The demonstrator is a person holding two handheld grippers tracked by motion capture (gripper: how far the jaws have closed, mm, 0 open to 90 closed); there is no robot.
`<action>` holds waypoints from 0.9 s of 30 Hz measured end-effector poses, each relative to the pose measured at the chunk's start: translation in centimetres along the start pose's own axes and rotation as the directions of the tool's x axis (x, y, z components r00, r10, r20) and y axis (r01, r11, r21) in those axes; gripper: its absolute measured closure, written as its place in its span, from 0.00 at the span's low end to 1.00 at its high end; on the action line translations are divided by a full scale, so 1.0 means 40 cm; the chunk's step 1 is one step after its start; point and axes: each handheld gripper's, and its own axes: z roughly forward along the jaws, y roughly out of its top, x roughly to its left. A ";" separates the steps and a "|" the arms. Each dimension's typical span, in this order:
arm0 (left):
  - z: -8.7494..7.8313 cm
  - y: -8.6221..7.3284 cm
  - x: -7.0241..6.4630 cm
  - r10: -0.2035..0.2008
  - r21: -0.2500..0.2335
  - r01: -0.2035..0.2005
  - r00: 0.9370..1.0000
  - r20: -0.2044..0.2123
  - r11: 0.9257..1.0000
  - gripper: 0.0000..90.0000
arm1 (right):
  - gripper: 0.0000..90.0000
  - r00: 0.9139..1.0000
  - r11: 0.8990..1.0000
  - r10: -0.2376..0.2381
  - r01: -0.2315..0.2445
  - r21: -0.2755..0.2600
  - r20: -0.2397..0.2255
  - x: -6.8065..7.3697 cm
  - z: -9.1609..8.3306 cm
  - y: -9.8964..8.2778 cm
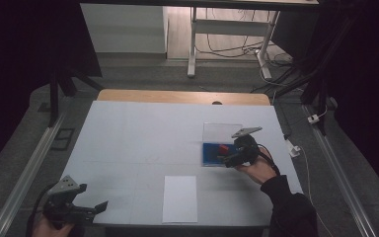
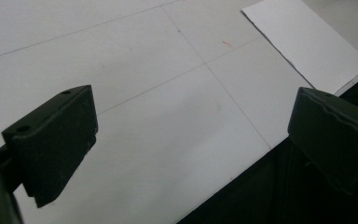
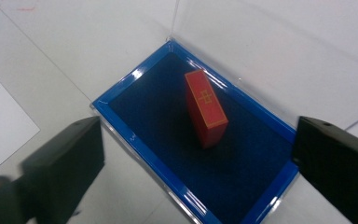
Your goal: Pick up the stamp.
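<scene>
A shallow blue tray [image 1: 208, 157] lies on the right half of the white table, its clear lid [image 1: 221, 130] standing open behind it. A small red block [image 1: 223, 148] with a gold mark rests tilted inside on the dark blue lining. My right gripper [image 1: 229, 159] hovers at the tray's near right side. In the right gripper view its jaws stand wide apart on either side of the red block [image 3: 205, 108] and above the tray's rim [image 3: 142, 156], touching nothing. My left gripper [image 1: 91, 210] is open over the near left corner of the table, with nothing between its jaws [image 2: 196, 107].
A white sheet of paper [image 1: 180, 198] lies at the table's front edge, between the two grippers, and shows as paper [image 2: 307, 42] in the left gripper view. Metal rails run along both sides of the table. A desk frame and cables stand beyond the far edge.
</scene>
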 end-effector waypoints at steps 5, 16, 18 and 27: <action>0.000 0.000 0.000 0.001 0.000 -0.001 1.000 0.002 1.000 0.02 | 0.26 0.999 1.000 -0.022 0.022 0.005 -0.026 -0.009 0.010 0.007; 0.001 0.000 -0.001 0.004 0.002 -0.004 1.000 0.002 1.000 0.03 | 0.61 0.993 0.996 -0.083 0.084 0.009 -0.079 -0.030 0.029 0.032; 0.001 0.000 -0.001 0.006 0.003 -0.006 1.000 0.003 1.000 0.03 | 0.69 0.992 0.997 -0.074 0.075 0.005 -0.099 -0.039 0.031 0.034; 0.001 0.001 -0.001 0.006 0.004 -0.006 1.000 0.003 1.000 0.03 | 0.85 0.989 0.996 -0.093 0.093 0.000 -0.115 -0.043 0.032 0.038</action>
